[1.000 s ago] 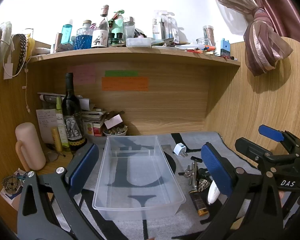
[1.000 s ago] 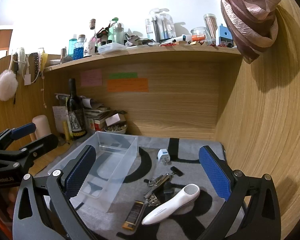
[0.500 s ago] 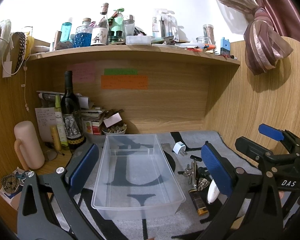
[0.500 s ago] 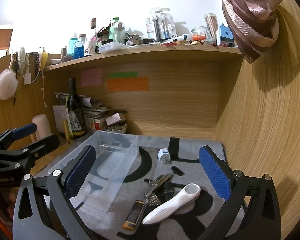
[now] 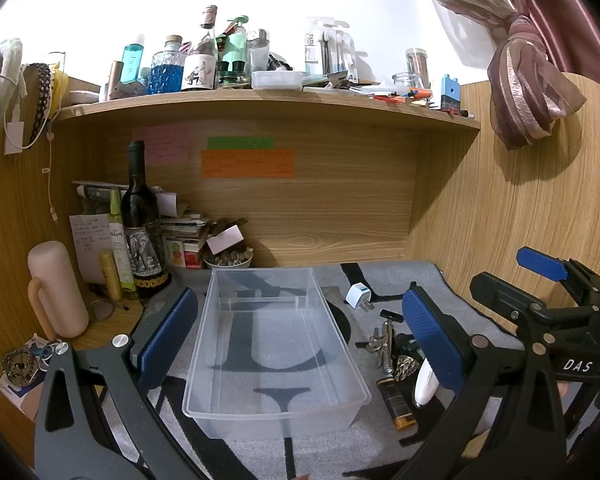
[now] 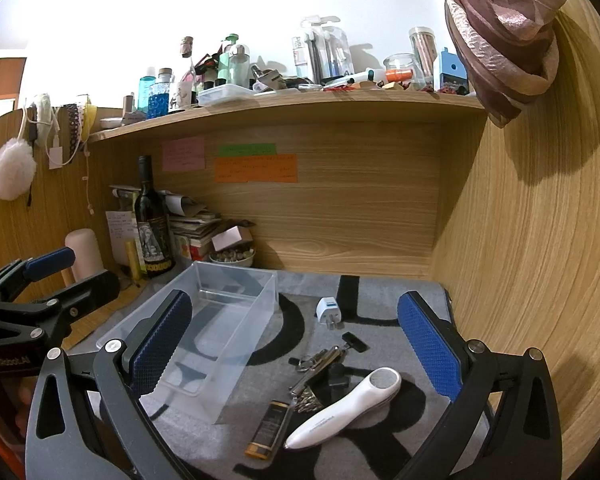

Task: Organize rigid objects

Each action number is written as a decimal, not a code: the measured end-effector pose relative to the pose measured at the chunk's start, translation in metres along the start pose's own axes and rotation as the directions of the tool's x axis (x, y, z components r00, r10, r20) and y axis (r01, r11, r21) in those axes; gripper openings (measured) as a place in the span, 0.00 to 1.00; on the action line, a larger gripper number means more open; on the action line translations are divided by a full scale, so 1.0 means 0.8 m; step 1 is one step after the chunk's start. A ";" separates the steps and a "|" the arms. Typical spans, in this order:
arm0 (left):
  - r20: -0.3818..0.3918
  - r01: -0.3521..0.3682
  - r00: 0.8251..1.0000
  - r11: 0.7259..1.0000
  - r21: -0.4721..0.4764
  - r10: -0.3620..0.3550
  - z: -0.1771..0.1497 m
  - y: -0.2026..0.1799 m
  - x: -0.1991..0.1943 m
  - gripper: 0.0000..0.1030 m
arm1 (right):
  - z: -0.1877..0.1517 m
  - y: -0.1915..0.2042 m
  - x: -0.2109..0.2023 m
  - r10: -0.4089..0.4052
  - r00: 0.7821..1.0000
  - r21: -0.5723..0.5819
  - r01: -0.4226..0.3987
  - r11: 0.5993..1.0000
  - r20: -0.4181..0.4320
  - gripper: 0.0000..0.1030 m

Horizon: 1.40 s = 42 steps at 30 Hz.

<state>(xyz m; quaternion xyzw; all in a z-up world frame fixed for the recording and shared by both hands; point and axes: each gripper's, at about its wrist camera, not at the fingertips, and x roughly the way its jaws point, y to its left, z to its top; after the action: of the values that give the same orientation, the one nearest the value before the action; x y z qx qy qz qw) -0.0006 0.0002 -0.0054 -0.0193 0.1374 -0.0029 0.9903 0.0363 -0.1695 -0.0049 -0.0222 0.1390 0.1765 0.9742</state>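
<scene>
A clear plastic bin (image 5: pixel 276 396) (image 6: pixel 236 280) sits empty on the grey mat. To its right lie a white plug adapter (image 5: pixel 358 295) (image 6: pixel 329 309), a metal corkscrew with keys (image 5: pixel 384 340) (image 6: pixel 320 360), a small dark tube with a gold cap (image 5: pixel 396 400) (image 6: pixel 270 426) and a white handheld device (image 6: pixel 348 404) (image 5: pixel 425 384). My left gripper (image 5: pixel 296 336) hangs open above the bin. My right gripper (image 6: pixel 296 344) is open above the loose items, holding nothing.
A wine bottle (image 5: pixel 140 220), a pink flask (image 5: pixel 56 296), stacked books and a bowl (image 5: pixel 228 258) crowd the back left corner. A wooden shelf (image 5: pixel 260 100) loaded with bottles runs overhead. A wooden wall (image 6: pixel 540 260) closes the right side.
Both views have shifted only slightly; the scene sits a touch lower in the left wrist view. No object has moved.
</scene>
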 end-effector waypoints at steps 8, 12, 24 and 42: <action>-0.001 0.001 1.000 1.000 0.000 -0.001 -0.001 0.000 0.000 1.00 | 0.003 0.000 -0.001 0.000 1.000 -0.001 0.000 1.000 0.000 1.00; 0.000 0.001 1.000 1.000 -0.001 -0.001 -0.001 0.000 0.000 1.00 | 0.002 0.001 0.000 -0.001 1.000 -0.002 0.001 1.000 -0.001 1.00; -0.008 0.007 1.000 1.000 -0.004 -0.007 -0.005 -0.001 0.002 1.00 | 0.005 0.001 0.002 0.000 1.000 -0.003 0.000 1.000 -0.002 1.00; -0.137 -0.064 0.989 0.998 -0.011 0.062 0.000 0.062 0.055 0.84 | 0.006 -0.007 0.049 -0.019 0.996 -0.003 0.019 1.000 -0.088 1.00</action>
<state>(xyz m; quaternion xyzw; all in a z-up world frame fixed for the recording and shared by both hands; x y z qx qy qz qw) 0.0416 0.0491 -0.0193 -0.0225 0.2054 0.0282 0.9780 0.0747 -0.1610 -0.0108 -0.0322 0.1814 0.1663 0.9687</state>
